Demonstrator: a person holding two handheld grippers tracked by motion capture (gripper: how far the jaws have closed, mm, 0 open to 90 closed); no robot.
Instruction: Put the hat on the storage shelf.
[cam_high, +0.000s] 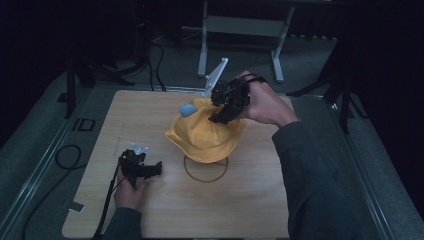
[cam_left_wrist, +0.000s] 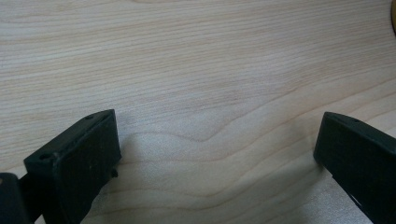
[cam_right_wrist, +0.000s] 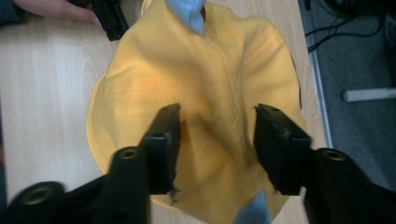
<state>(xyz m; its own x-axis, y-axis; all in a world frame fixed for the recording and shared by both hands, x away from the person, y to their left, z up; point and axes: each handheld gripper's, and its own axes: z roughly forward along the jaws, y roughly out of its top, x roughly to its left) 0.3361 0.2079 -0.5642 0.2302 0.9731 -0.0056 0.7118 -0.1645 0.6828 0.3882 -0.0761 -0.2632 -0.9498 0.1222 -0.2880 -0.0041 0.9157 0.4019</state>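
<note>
A yellow cloth hat sits draped over something light blue that pokes out at its top left, above a brown ring on the wooden table. My right gripper hangs over the hat's right side, pointing down at it. In the right gripper view its jaws stand apart over the hat, with a raised fold of fabric between them that neither pad presses; the gripper is open. My left gripper rests low on the table at the front left, open over bare wood.
The table's left edge and front edge are close to the left hand. A white metal frame stands on the floor behind the table. A black cable loops on the floor at the left.
</note>
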